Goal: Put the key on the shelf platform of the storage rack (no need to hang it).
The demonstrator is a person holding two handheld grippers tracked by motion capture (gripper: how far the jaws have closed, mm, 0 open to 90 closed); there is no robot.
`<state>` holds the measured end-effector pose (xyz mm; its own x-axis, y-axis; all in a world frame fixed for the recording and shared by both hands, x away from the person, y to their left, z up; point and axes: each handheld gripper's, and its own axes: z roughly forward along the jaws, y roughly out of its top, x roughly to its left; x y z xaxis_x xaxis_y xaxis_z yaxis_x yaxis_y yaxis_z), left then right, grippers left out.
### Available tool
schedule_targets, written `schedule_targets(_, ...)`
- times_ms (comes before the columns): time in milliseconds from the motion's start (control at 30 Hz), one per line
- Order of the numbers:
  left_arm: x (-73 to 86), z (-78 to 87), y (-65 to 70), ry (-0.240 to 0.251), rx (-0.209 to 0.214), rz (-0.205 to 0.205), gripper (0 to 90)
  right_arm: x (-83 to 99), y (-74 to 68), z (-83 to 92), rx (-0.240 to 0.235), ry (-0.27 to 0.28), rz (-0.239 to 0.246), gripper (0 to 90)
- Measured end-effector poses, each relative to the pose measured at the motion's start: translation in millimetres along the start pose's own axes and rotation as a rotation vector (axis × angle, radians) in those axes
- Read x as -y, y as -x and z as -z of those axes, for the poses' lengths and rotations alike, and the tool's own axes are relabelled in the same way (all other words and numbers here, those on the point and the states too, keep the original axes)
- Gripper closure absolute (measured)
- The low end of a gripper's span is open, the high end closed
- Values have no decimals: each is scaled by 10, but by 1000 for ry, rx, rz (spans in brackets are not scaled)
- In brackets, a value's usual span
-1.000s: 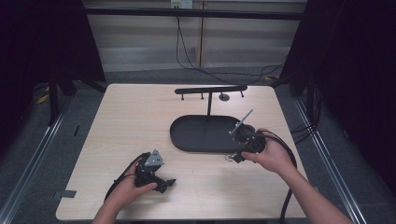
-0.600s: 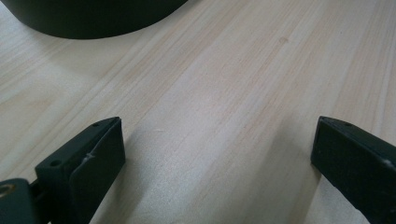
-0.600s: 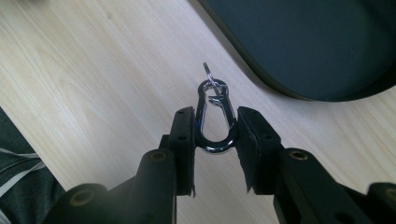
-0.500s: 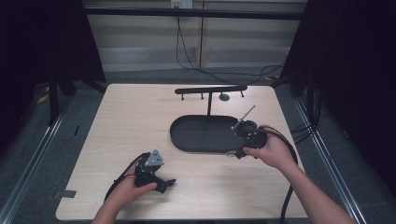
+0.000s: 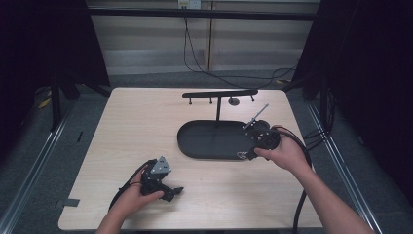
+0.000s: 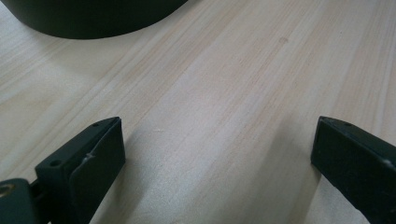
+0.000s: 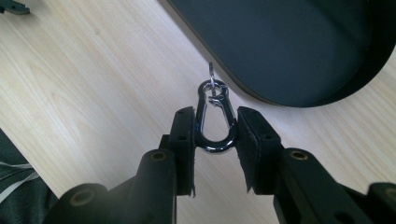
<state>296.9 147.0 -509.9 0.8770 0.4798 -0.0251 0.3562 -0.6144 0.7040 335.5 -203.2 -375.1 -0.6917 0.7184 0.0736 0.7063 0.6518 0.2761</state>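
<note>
My two grippers are black: the left gripper carries a grey three-cornered plate, the right gripper has brass-coloured screws, and both trail black cables. Forearms bare.

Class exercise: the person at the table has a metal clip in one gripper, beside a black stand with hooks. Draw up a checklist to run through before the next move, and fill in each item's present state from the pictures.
1. Carabiner clip held in the right gripper: ok, pinched between both pads.
2. Clip's small ring free of the black tray: ok, it hangs over bare wood beside the rim.
3. Clip's gate open for hanging: cannot tell, too small to see.
4. Hook bar on the stand with a free hook: ok, several pegs look bare.
5. Left gripper out of the way: ok, open with nothing between the pads, low over the table near the front edge.
</note>
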Motion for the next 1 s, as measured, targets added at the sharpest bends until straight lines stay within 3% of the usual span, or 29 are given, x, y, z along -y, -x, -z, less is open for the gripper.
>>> schedule_targets(1000, 1, 1, 1, -1, 1, -2, 26, -146, 180, 32, 43, 36, -60, 686)
